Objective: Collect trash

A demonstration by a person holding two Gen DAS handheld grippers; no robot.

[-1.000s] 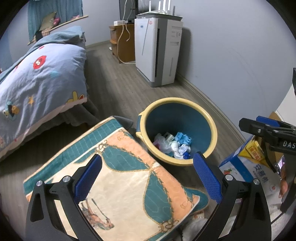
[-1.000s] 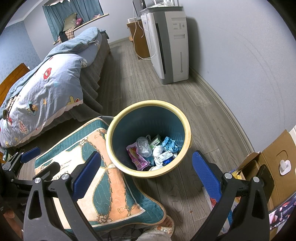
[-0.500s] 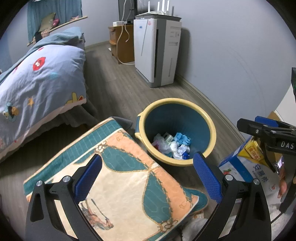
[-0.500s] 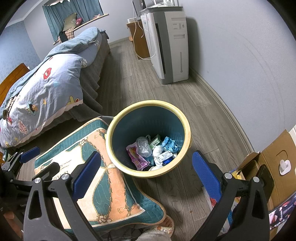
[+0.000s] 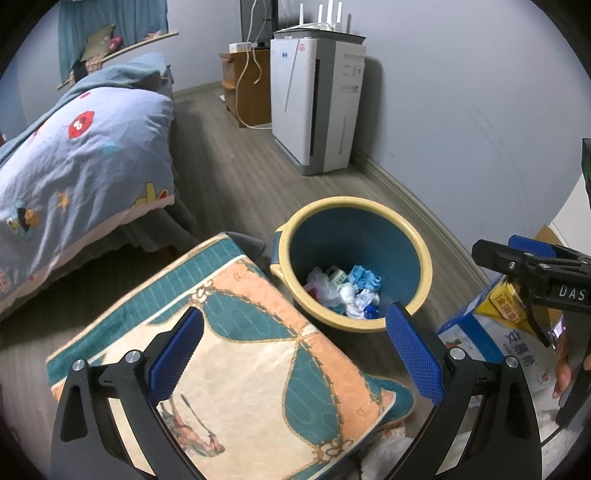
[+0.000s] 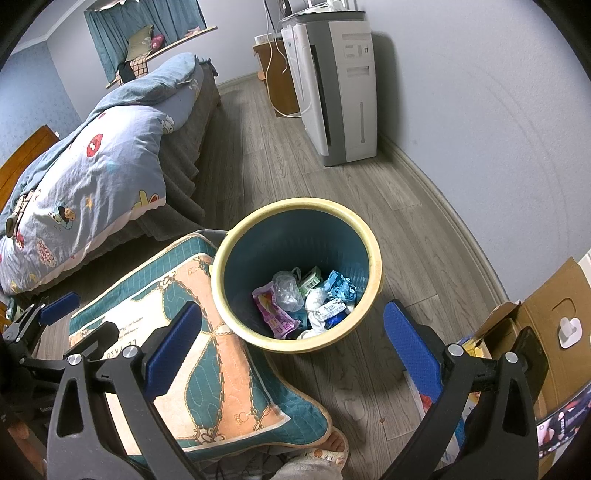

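Both the left gripper [image 5: 291,354] and right gripper [image 6: 290,352] hung with jaws spread and empty. Beyond, at frame centre, wrappers and tissues [image 6: 308,301] already lay in the yellow-rimmed bin [image 6: 375,254]; collecting seemed nearly finished.

I see both views in dim, cool, even room light with a bluish cast. No glare shows on the floor [image 6: 332,192]. Soft shadows fall beside the bed [image 5: 85,147], behind the white appliance [image 5: 314,103] on the wall [image 5: 461,110], and inside the bin [image 6: 295,273]. Both pictures bend hard at the edges, with black corners ringing the round fisheye field. The centre is fairly sharp; the left view looks slightly softer, and the far curtain [image 6: 147,33] is grainy.
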